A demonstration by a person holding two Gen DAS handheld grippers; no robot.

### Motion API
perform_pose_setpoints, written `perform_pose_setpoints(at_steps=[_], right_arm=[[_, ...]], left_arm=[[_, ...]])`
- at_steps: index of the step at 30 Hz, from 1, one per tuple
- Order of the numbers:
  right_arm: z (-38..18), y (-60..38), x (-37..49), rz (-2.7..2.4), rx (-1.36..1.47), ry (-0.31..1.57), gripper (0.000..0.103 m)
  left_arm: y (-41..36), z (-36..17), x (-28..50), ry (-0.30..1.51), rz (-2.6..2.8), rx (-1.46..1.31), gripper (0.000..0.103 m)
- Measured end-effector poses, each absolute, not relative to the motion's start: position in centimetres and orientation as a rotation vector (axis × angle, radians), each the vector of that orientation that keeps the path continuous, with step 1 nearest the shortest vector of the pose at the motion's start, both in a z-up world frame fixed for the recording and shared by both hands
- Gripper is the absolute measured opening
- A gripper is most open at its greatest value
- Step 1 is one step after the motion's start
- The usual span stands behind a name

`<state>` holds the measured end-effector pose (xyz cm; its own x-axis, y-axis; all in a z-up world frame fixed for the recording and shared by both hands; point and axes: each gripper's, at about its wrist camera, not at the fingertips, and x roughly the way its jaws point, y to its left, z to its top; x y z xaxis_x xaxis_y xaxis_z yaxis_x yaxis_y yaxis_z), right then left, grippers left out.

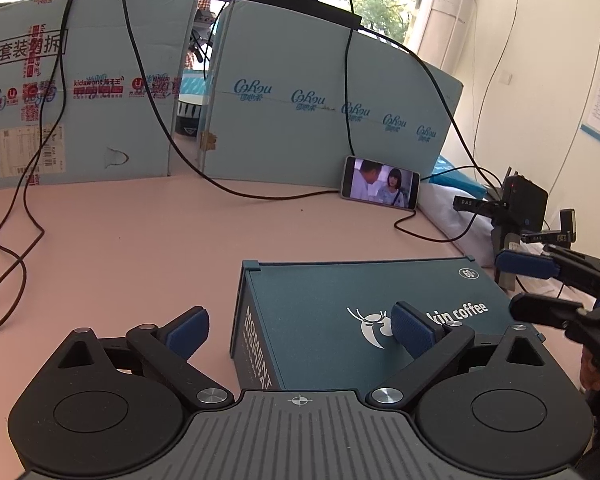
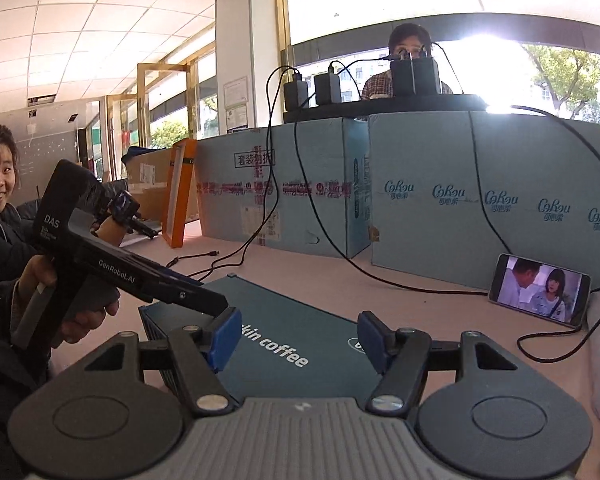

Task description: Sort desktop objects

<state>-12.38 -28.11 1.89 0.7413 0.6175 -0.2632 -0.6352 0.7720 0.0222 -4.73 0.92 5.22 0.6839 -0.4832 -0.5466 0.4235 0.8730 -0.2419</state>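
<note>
Both my left tool and right tool hover with jaws spread, gripping nothing, over the teal coffee box on the pink tabletop.

A lit phone leans against pale blue cartons, cables trailing.

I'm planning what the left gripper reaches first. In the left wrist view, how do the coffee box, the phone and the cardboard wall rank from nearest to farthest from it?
1. Coffee box: just ahead of the left gripper, its near corner between the open fingers.
2. Phone: farther back, to the right, propped up.
3. Cardboard wall: farthest, along the table's back edge, behind the phone.
</note>
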Motion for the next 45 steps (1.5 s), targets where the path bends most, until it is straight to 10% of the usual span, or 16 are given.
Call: perform_pose_setpoints(at_steps=[9,17,45], right_arm=[[0.6,-27.7,-12.7,0.694,-0.136,0.259,0.064],[-0.4,-31.4,-16.2,0.628,-0.162,0.164,0.086],[-3.5,-30.8,-14.4,0.732,-0.100,0.391,0.075]], left_arm=[[0.8,5.3,-4.8,0.629,-0.533,-0.077,0.099],[3.3,6.6,-8.0,0.538,-0.704,0.045,0.099],[0.6,2.0,-9.1,0.581,-0.735,0.185,0.093]])
